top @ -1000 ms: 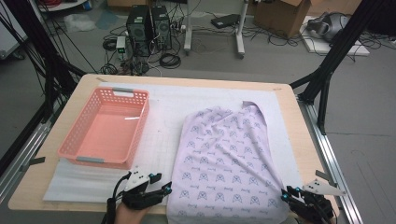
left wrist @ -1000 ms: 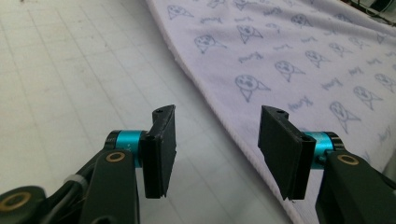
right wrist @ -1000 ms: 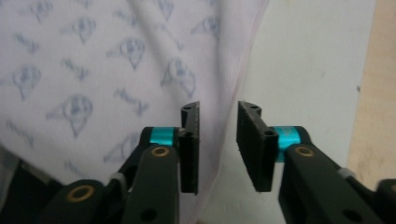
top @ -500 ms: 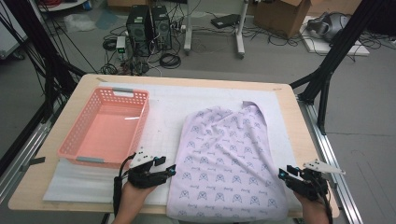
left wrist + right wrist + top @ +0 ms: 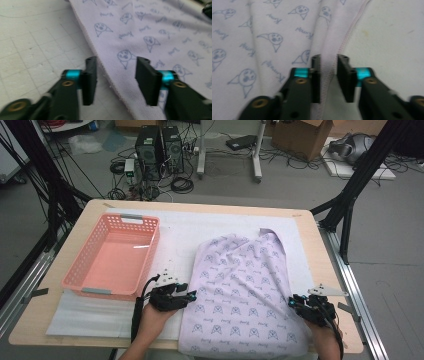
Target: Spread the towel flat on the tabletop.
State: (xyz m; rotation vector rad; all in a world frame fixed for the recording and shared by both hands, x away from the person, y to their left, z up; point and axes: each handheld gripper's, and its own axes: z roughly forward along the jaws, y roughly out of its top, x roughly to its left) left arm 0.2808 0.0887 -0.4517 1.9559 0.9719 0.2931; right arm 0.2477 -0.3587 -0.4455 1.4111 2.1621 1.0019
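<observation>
My left jaws [image 5: 113,77] stand apart over the left hem of the cloth [image 5: 155,32]; they have just been closing, and the stitched edge runs between them, though the pads do not press it yet. My right jaws [image 5: 329,77] have just been closing too and stand only a narrow gap apart, with a raised fold of the right hem between them; I cannot tell whether the pads pinch it.

In the high view my left jaws [image 5: 189,296] sit at nine o'clock of the cloth's near half, and my right jaws [image 5: 294,302] at three o'clock of it. The pale lilac cloth [image 5: 240,290], printed with small faces, lies spread on the white mat [image 5: 175,227] on the right half of the surface [image 5: 310,230], its near edge hanging over the front. One far corner, at one o'clock, is folded over. At ten o'clock from my left jaws a pink basket [image 5: 90,265] stands on the mat, just beside the cloth.
</observation>
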